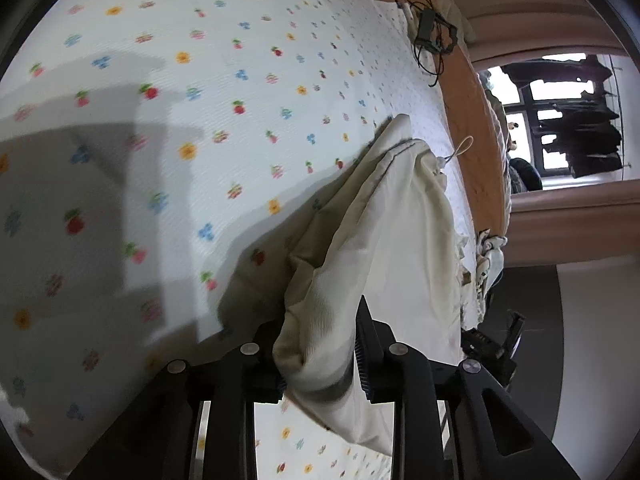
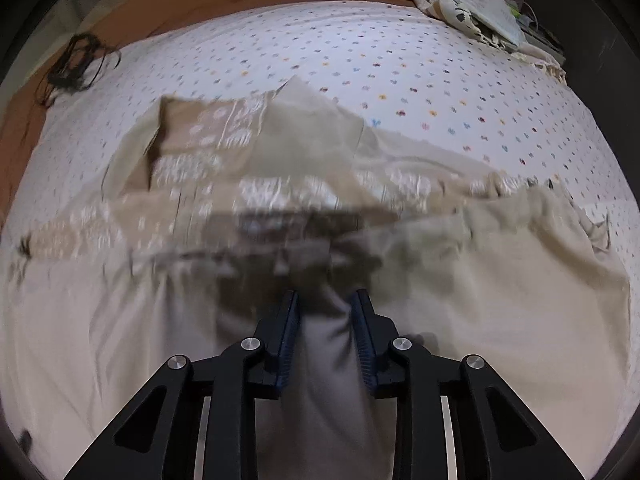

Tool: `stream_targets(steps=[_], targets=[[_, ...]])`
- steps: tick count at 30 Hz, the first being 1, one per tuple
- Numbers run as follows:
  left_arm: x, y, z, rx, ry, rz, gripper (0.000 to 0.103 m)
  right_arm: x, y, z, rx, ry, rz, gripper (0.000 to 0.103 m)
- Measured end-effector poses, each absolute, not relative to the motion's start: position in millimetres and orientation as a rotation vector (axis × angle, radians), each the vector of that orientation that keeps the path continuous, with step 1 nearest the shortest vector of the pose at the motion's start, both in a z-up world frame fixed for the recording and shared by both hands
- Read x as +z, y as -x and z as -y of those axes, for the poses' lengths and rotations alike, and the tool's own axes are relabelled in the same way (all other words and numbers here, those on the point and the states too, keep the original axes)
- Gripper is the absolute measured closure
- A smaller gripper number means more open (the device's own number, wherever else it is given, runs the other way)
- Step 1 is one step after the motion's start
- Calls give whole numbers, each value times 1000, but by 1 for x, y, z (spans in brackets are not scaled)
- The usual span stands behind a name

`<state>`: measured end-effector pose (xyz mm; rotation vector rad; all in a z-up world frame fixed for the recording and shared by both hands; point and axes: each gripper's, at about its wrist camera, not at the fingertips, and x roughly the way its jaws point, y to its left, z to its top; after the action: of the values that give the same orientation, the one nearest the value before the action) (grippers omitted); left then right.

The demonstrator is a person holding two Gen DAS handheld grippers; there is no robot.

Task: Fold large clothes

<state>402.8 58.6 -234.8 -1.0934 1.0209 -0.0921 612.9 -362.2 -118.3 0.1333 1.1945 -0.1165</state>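
Left wrist view. Bedsheet (image 1: 240,80): white, fine ribbed weave, printed with small scattered flowers and fruit in red, blue, yellow and pink. Grey block-shaped shadows cover it from 8 to 10 o'clock. Left claw (image 1: 320,344): black rigid frame, silver rivets, ridged dark pads; jaws part closed and clamped on a bunched fold of the cream garment (image 1: 384,240). The cloth is soft and matte, finely ribbed at the gripped edge, smoother further up. It rises in a long tapering drape toward 1 o'clock, off the sheet, and casts a shadow beneath. A white drawstring loop (image 1: 460,151) sticks out at its upper end. Tangle of thin black cable (image 1: 428,28) at 1 o'clock, where the sheet meets an orange-brown blanket (image 1: 472,112). Window (image 1: 560,120) with dark frame at 3 o'clock.

Right wrist view. Cable tangle again at 10 o'clock (image 2: 76,64). Garment (image 2: 500,280) spreads wide across the bed, from 8 to 4 o'clock: plain, creased beige cloth in the near half, a tan panel with pale printed pattern beyond; motion-blurred, detail unreadable. Right claw (image 2: 326,332): same black frame, blue-tinted ridged pads; jaws narrowed onto a thick vertical fold of the garment. Crumpled patterned fabric heap (image 2: 480,4) at 1 o'clock, on the bed edge.
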Motion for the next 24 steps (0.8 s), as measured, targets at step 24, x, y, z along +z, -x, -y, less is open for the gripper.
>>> stream_targets(steps=[24], targets=[[-144, -421, -32, -294, 1000, -857, 92, -54, -439, 311, 215, -246, -1142, 63]])
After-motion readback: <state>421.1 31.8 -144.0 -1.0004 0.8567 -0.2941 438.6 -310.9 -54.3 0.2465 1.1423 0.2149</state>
